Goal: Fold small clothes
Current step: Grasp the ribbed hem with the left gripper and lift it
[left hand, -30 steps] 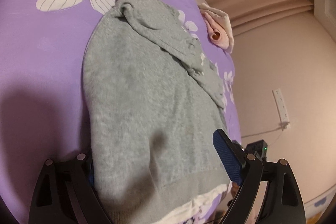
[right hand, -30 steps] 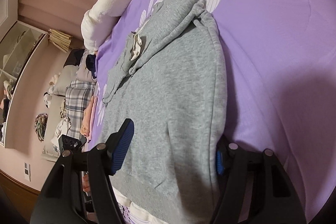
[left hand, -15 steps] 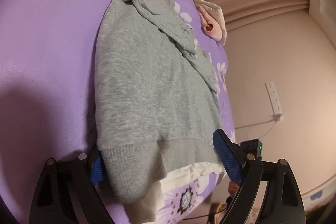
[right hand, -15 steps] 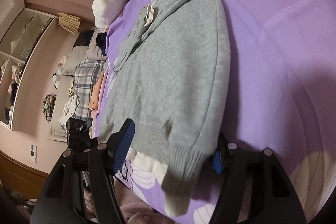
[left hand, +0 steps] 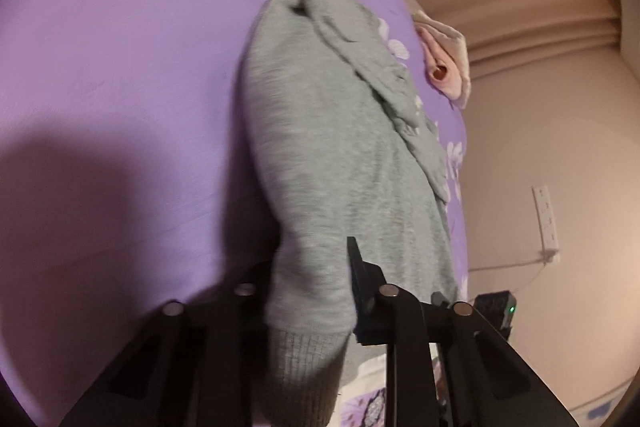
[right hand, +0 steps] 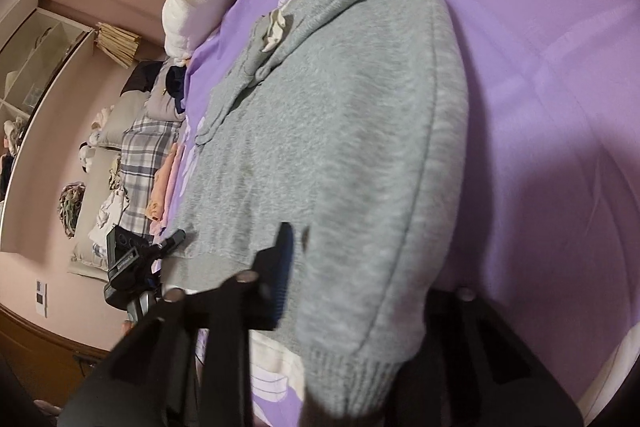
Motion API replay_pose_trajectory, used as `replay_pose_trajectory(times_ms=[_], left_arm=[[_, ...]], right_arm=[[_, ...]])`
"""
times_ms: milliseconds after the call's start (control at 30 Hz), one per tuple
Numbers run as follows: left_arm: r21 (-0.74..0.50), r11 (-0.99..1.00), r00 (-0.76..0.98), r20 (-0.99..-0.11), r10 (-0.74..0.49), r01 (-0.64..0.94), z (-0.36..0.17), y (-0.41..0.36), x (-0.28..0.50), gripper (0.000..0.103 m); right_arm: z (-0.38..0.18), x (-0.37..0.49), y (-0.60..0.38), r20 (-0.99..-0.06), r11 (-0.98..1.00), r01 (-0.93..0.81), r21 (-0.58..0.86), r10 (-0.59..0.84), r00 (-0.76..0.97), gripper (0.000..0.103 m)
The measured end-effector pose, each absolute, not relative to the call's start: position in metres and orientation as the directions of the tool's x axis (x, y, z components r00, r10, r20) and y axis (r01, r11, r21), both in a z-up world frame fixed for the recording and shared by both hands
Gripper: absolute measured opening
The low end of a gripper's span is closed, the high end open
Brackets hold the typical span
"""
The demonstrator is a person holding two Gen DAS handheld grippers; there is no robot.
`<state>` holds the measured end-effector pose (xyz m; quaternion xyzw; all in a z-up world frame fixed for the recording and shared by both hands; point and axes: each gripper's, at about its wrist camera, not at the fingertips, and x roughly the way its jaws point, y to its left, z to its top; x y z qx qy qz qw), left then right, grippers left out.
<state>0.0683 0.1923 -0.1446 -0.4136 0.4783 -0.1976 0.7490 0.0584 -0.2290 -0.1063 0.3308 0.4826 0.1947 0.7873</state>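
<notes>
Jaws of left gripper (left hand: 310,291) and right gripper (right hand: 356,279) have just closed, each pinching a hem corner of the grey sweater (left hand: 340,155) lying on the purple bedsheet (left hand: 120,87). Step looks like hem grasp. Next likely calls for lifting both corners evenly toward the collar.

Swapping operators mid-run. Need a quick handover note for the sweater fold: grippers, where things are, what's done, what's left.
Left gripper: jaws have just closed, pinching the grey sweater at one corner of its ribbed hem.
Right gripper: jaws have just closed too, pinching the other hem corner.
Sweater lies flat on the purple floral bedspread, hem nearest the grippers, sleeves already folded across the body near the far end.
Other clothes, a pink garment among them, sit near the far edge of the bed.
Done: sleeves in, both hem corners gripped.
Left: probably carry the hem toward the far end to fold the body, then release and smooth.
</notes>
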Motion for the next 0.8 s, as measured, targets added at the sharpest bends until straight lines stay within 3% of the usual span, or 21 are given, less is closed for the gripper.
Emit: replay_pose_trajectory(times_ms=[33,133,333,800], left_arm=[[-0.817,0.566,0.468,-0.544,-0.696,-0.109,-0.146,0.194,0.068,0.021],[-0.816,0.569,0.469,-0.543,-0.697,-0.099,-0.141,0.191,0.068,0.018],[-0.858,0.512,0.509,-0.423,-0.750,0.040,-0.111,0.189,0.061,0.015],[-0.828,0.517,0.544,-0.338,-0.768,0.216,-0.064,0.173,0.048,0.010]], right_arm=[[-0.107,0.058,-0.230,-0.631,0.704,0.021,0.710,0.622,0.464,0.012],[-0.105,0.056,-0.232,-0.620,0.697,0.022,0.716,0.622,0.479,0.012],[-0.074,0.047,-0.233,-0.514,0.650,-0.088,0.755,0.670,0.535,0.010],[-0.033,0.037,-0.228,-0.434,0.626,-0.173,0.761,0.688,0.582,0.010]])
